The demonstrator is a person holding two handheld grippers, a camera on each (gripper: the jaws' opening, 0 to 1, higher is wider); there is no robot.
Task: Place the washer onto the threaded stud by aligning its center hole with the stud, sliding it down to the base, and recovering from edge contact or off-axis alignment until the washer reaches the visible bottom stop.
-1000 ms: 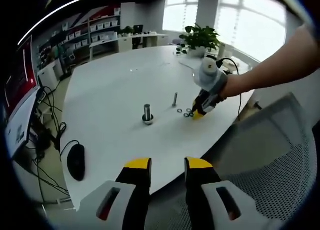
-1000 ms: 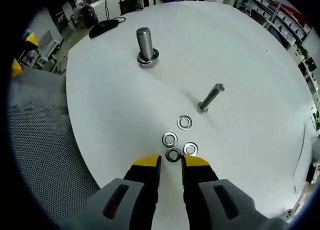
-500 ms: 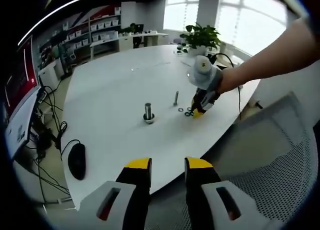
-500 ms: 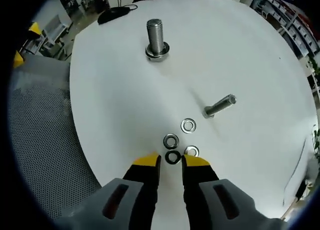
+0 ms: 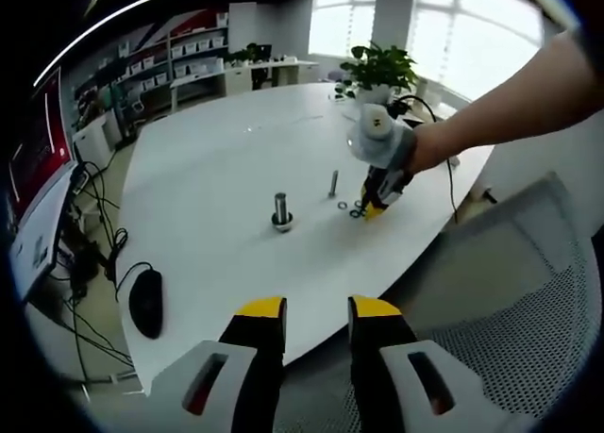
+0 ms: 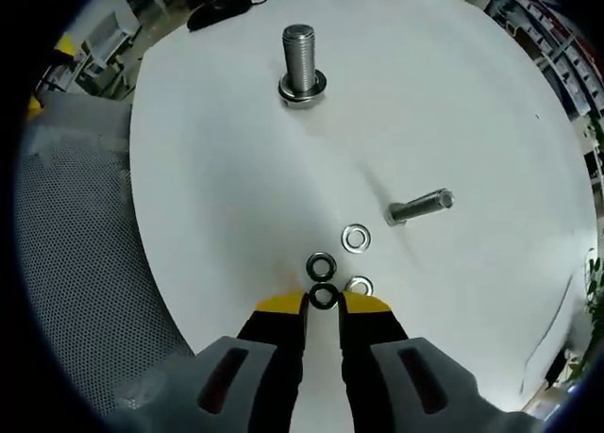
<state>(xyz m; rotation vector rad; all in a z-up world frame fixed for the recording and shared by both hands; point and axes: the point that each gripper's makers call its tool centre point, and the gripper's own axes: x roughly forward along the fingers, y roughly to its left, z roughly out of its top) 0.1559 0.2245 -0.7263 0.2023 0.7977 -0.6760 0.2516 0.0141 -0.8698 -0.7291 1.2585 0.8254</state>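
Observation:
A large threaded stud [image 6: 300,58] stands upright on the white table [image 6: 217,197], with a washer round its base. Closer to me stands a smaller bolt [image 6: 420,207]. Three silver washers [image 6: 356,237] lie flat just ahead of my right gripper [image 6: 323,304]. Its yellow tips are down at the table and pressed against the sides of a dark washer [image 6: 324,296]. In the left gripper view, the right gripper [image 5: 377,207] sits beside the washers [image 5: 356,209], to the right of the stud [image 5: 281,210]. My left gripper [image 5: 316,310] is open and holds nothing, near the table's front edge.
A black mouse [image 5: 144,303] with its cable lies at the table's left edge. A potted plant [image 5: 377,70] stands at the far side. A grey mesh chair [image 5: 510,339] is beside the table's near edge. Shelves and a screen [image 5: 38,235] line the left.
My right gripper has tipped further over the washers, and its jaws have narrowed onto the dark washer. The left gripper has stayed put.

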